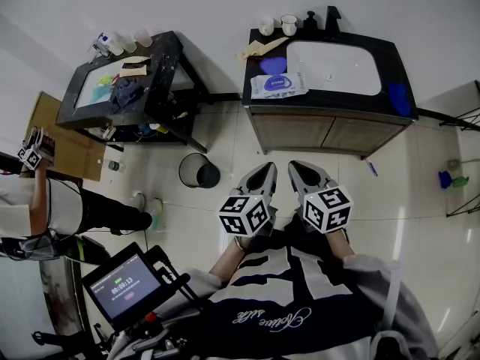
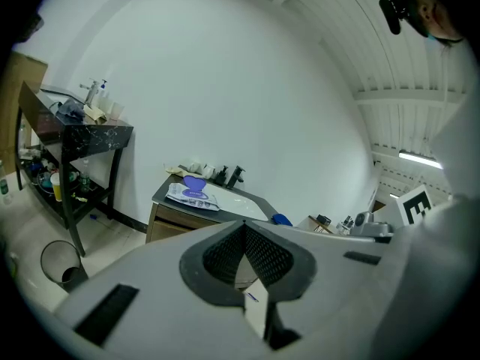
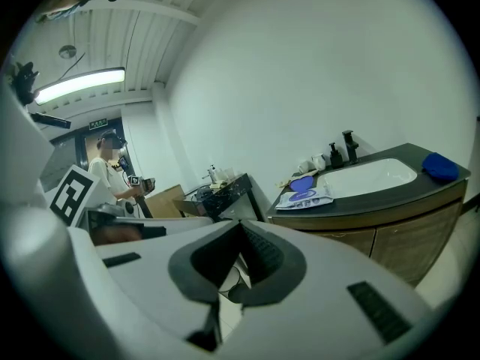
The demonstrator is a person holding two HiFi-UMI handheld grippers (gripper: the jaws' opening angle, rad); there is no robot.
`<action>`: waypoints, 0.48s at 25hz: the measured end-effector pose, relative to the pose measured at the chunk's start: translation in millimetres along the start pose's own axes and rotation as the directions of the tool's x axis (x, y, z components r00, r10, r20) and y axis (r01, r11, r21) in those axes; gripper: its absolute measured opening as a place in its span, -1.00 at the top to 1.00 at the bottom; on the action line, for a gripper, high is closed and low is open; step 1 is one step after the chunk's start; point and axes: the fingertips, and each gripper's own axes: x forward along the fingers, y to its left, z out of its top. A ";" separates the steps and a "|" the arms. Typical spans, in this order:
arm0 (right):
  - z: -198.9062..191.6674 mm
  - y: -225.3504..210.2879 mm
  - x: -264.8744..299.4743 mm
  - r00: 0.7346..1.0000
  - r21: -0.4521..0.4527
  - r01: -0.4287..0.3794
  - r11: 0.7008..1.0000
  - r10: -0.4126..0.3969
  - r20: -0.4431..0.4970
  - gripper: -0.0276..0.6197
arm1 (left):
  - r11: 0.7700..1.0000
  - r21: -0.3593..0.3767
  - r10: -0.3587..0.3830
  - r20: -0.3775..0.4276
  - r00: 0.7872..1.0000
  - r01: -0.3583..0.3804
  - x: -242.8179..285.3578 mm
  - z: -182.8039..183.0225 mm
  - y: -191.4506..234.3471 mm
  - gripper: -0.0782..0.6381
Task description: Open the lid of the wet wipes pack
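Note:
The wet wipes pack (image 1: 278, 87) is white and blue and lies on the dark vanity top (image 1: 259, 103), left of the basin. Its purple lid (image 1: 273, 65) shows at the pack's far end. The pack also shows small in the left gripper view (image 2: 192, 195) and the right gripper view (image 3: 304, 198). My left gripper (image 1: 268, 168) and right gripper (image 1: 295, 166) are held side by side over the floor, well short of the cabinet. Both are shut with jaw tips together and nothing between them (image 2: 244, 226) (image 3: 239, 228).
A white basin (image 1: 334, 67), black tap (image 1: 332, 17), two cups (image 1: 278, 25) and a blue cloth (image 1: 399, 98) share the vanity. A cluttered black table (image 1: 124, 81) stands left, a round bin (image 1: 198, 171) on the floor. Another person (image 1: 45, 208) stands far left.

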 end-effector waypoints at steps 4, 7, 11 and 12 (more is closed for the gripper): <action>-4.0 3.3 -1.7 1.000 -0.004 0.010 1.000 -0.010 0.007 0.91 | 1.000 0.013 -0.007 0.006 1.000 0.007 -3.1 -2.2 1.8 0.79; -5.5 3.7 -4.1 1.000 -0.002 0.017 1.000 -0.017 0.009 0.91 | 1.000 0.020 -0.015 0.004 1.000 0.015 -4.0 -4.5 -0.2 0.79; -7.4 3.1 -3.1 1.000 -0.005 0.022 1.000 -0.022 0.007 0.91 | 0.999 0.034 -0.020 0.009 1.000 0.019 -4.2 -4.6 -0.4 0.79; -8.0 3.6 -2.1 1.000 -0.006 0.021 1.000 -0.021 0.006 0.91 | 0.999 0.040 -0.018 0.013 1.000 0.018 -4.6 -4.1 0.6 0.79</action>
